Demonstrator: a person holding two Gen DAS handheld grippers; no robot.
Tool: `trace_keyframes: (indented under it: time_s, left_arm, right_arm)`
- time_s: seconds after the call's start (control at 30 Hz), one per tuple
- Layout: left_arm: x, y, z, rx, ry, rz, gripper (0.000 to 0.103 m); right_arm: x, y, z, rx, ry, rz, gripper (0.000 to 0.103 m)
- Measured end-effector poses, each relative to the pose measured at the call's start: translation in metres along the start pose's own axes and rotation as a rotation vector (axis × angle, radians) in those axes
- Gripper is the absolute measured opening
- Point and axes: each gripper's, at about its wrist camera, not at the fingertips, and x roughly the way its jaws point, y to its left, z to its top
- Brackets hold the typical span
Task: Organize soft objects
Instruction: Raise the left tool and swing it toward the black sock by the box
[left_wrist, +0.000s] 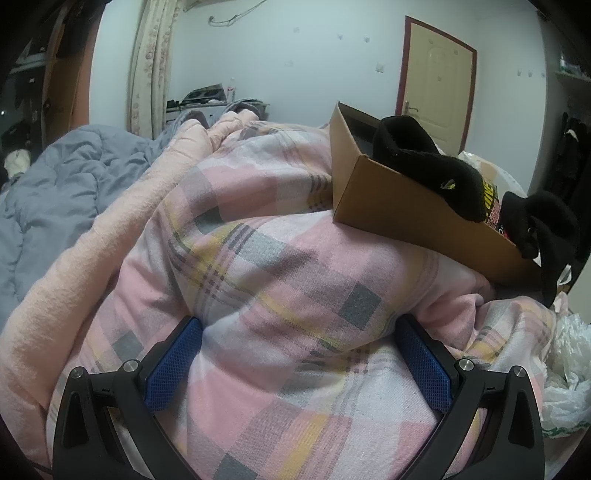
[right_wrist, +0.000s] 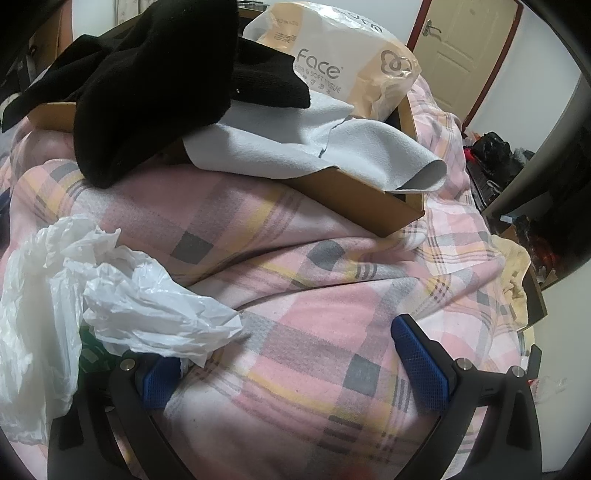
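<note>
Pink plaid quilt (left_wrist: 280, 266) fills the left wrist view. The left gripper (left_wrist: 295, 332) is spread wide over it, grasping nothing. A cardboard box (left_wrist: 406, 206) rests on the quilt with black socks (left_wrist: 424, 162) draped over its rim.

Right wrist view: the right gripper (right_wrist: 291, 343) is also released, beside a white plastic bag (right_wrist: 110, 288). A tissue pack (right_wrist: 354, 55) in the box reads "Face" and "SOFT TISSUE"; a grey cloth (right_wrist: 295, 147) overhangs the box wall.
</note>
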Motion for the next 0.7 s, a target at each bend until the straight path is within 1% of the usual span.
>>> trace_keyframes:
  time_s: [0.03, 0.1, 0.17, 0.27, 0.3, 0.33, 0.37, 0.43, 0.5, 0.57, 0.63, 0.7]
  left_arm:
    - [-0.001, 0.001, 0.001, 0.011, 0.012, -0.019, 0.103]
    - [-0.004, 0.005, 0.005, 0.021, 0.044, -0.073, 0.103]
    - [-0.007, 0.011, 0.011, 0.029, 0.086, -0.134, 0.103]
    - [-0.011, 0.023, 0.017, -0.047, 0.120, -0.194, 0.103]
    - [-0.014, 0.026, 0.018, -0.070, 0.132, -0.203, 0.103]
    - [-0.017, 0.027, 0.019, -0.078, 0.138, -0.204, 0.103]
    - [-0.024, 0.028, 0.021, -0.076, 0.126, -0.186, 0.103]
    - [-0.047, 0.028, 0.027, -0.050, 0.045, -0.133, 0.103]
    - [-0.073, 0.022, 0.035, 0.023, -0.057, -0.088, 0.103]
    - [-0.090, 0.014, 0.040, 0.118, -0.117, -0.049, 0.103]
    - [-0.096, 0.007, 0.043, 0.187, -0.115, -0.028, 0.103]
    - [-0.090, 0.007, 0.044, 0.214, -0.103, -0.036, 0.103]
  right_arm:
    - [-0.002, -0.003, 0.000, -0.002, -0.004, 0.019, 0.102]
    - [-0.011, -0.016, -0.003, 0.050, -0.043, 0.064, 0.102]
    - [-0.027, -0.034, -0.009, 0.129, -0.116, 0.123, 0.102]
    - [-0.057, -0.067, -0.017, 0.276, -0.271, 0.171, 0.102]
    - [-0.067, -0.077, -0.020, 0.327, -0.338, 0.187, 0.102]
    - [-0.076, -0.087, -0.024, 0.379, -0.402, 0.210, 0.103]
    - [-0.085, -0.097, -0.030, 0.435, -0.471, 0.236, 0.103]
    - [-0.097, -0.108, -0.041, 0.484, -0.591, 0.264, 0.103]
    - [-0.106, -0.107, -0.049, 0.470, -0.665, 0.248, 0.103]
    - [-0.111, -0.104, -0.052, 0.448, -0.732, 0.224, 0.103]
    - [-0.113, -0.100, -0.052, 0.429, -0.786, 0.226, 0.103]
    - [-0.112, -0.091, -0.045, 0.421, -0.803, 0.240, 0.103]
